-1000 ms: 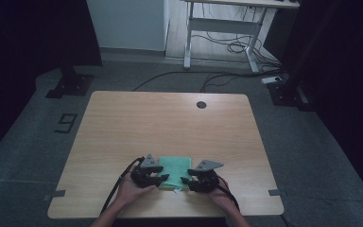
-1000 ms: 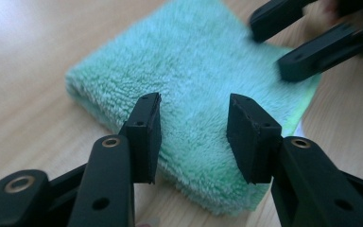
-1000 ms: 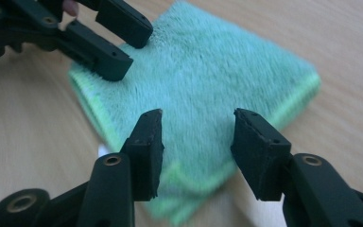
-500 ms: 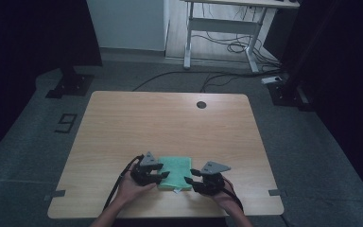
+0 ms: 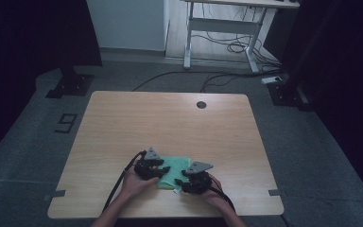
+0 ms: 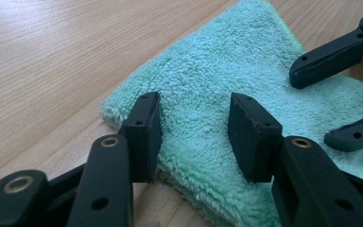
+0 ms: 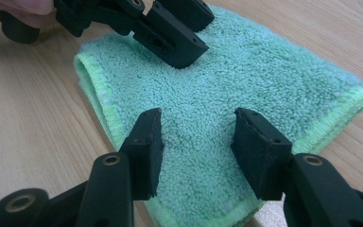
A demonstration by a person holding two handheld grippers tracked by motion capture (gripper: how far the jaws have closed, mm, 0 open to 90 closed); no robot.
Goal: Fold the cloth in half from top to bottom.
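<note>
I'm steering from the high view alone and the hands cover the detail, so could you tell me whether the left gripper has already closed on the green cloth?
Observer: No. In the left gripper view the left gripper stands open over the green cloth, pile showing between its jaws.
Operator: Thank you. And the right one?
Observer: The right gripper is open too; its jaws have just been opening, and they straddle the cloth's top without pinching it.
Operator: Is the cloth a single layer?
Observer: No, it's folded: the right gripper view shows stacked layers at the hemmed edge.
</note>
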